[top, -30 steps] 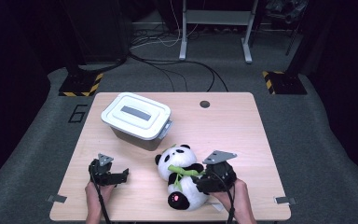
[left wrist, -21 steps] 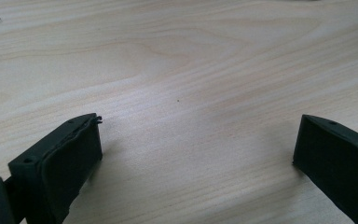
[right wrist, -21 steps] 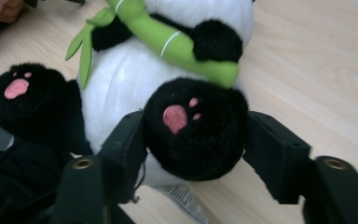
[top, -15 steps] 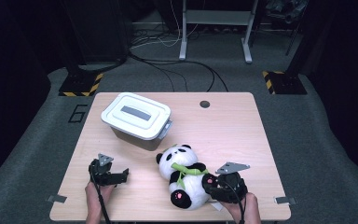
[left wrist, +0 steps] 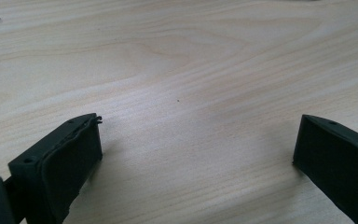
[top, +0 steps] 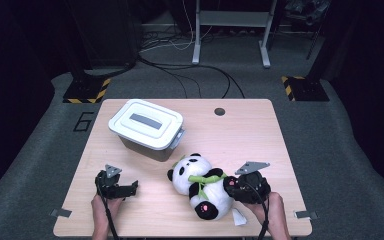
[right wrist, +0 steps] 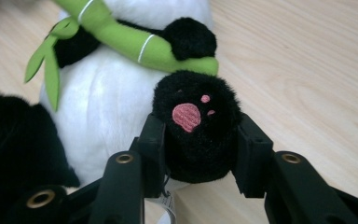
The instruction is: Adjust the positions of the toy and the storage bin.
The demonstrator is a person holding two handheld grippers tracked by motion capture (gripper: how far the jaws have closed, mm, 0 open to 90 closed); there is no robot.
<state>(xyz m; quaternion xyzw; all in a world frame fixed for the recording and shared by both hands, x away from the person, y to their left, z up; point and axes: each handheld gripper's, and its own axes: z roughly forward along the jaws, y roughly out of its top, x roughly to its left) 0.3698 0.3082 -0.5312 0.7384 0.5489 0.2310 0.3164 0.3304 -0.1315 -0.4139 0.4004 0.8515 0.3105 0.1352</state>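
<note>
A plush panda (top: 196,181) holding a green bamboo stalk lies on its back on the wooden table (top: 240,135), near the front edge. My right gripper (top: 231,188) comes at it from the right. Its jaws have just been closing and now press on both sides of a black foot with a pink paw print (right wrist: 195,122). The right gripper (right wrist: 200,140) squeezes that foot just above the tabletop. My left gripper (top: 130,188) rests at the front left of the table, well apart from the panda. Between the wide-open jaws of the left gripper (left wrist: 198,135) there is bare wood.
A grey plastic box with a white lid (top: 147,127) stands at the back left, just behind the panda's head. A small round hole (top: 219,111) sits near the table's far edge. A white tag (top: 238,218) lies by the panda's lower foot.
The right gripper shifted slightly toward the table's front right and lower, and its jaws went from wide apart to closed on the panda's foot. The left gripper has not moved.
</note>
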